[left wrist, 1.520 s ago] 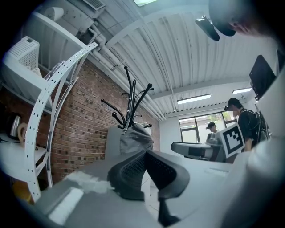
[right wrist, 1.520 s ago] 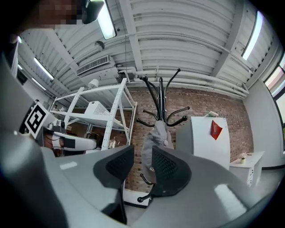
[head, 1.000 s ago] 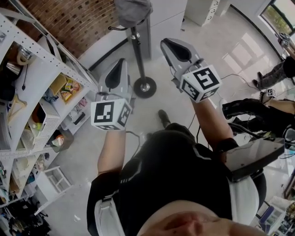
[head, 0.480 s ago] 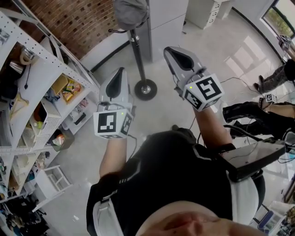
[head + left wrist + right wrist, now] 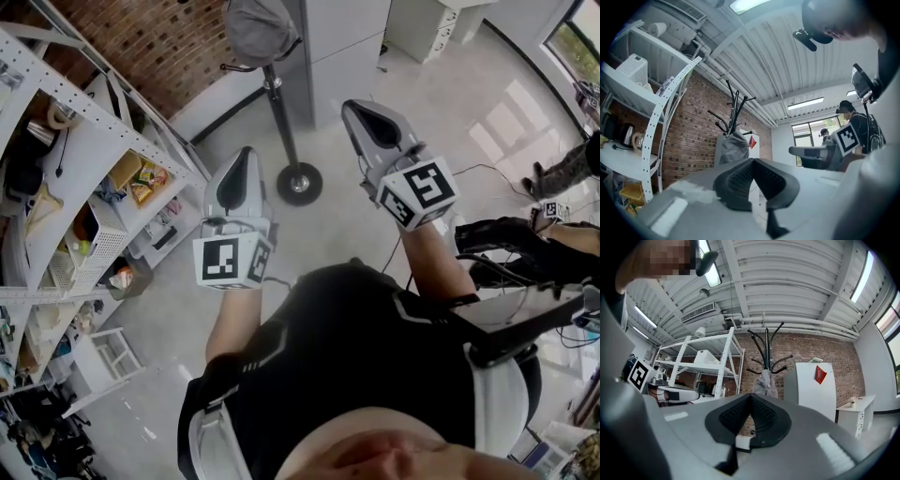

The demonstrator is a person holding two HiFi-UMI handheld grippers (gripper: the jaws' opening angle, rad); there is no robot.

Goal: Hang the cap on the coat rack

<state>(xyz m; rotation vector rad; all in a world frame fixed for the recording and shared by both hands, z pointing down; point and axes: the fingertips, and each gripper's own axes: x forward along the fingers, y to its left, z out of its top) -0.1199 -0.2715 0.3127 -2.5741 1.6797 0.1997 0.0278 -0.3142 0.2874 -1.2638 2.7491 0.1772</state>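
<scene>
A grey cap [image 5: 253, 28] hangs at the top of the black coat rack [image 5: 279, 112], whose round base [image 5: 298, 183] stands on the floor ahead of me. Both gripper views show the cap [image 5: 732, 147] [image 5: 765, 380] draped on the rack's hooks [image 5: 733, 105] [image 5: 766, 350], well beyond the jaws. My left gripper [image 5: 242, 157] [image 5: 752, 161] is shut with nothing in it, and it points toward the rack's base. My right gripper [image 5: 358, 108] [image 5: 750, 397] is shut and holds nothing either, to the right of the pole.
White metal shelving [image 5: 84, 178] full of small goods fills the left side. A white cabinet [image 5: 337, 37] stands behind the rack against a brick wall. Another person [image 5: 525, 239] sits at the right, with cables on the floor nearby.
Both grippers have drawn back toward my body, away from the rack. The cap stays on the rack.
</scene>
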